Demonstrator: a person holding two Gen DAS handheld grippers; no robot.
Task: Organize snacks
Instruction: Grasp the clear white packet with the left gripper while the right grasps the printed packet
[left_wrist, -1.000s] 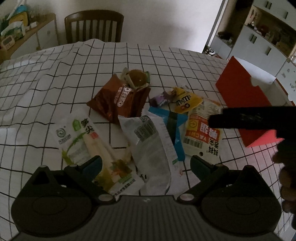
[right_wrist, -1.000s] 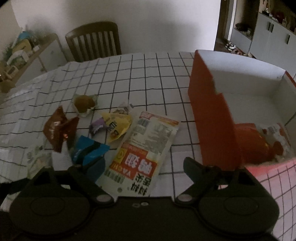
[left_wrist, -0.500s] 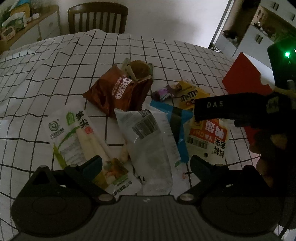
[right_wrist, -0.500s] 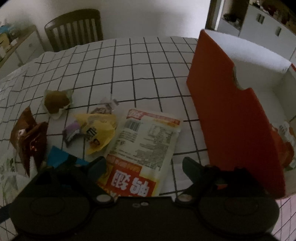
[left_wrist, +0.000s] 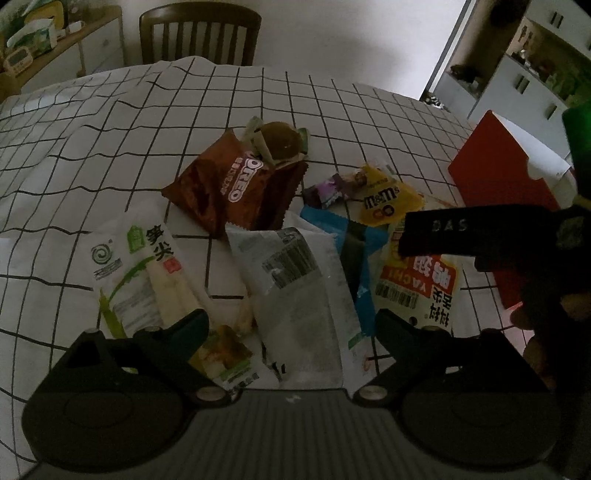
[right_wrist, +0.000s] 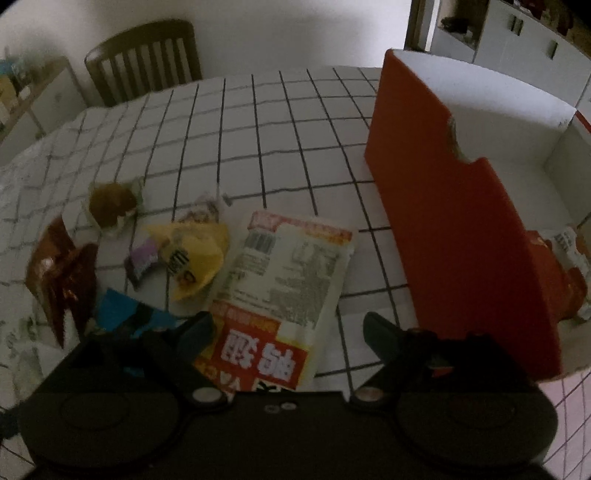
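On checked tablecloth (left_wrist: 110, 140), eight snack packets (left_wrist: 303, 291); one red box (right_wrist: 461, 236)

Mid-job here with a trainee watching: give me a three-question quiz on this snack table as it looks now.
1. True or false: the right gripper is shut on a packet.
2. Which packet lies directly under the open right gripper: A) the Oreo bag, B) the red-and-white chicken packet, C) the yellow M&M's bag?
3. Fill in: the red box already holds at least one ____.

Key: 1 false, both grippers, left gripper included, are open and hold nothing; 2 B; 3 snack packet.
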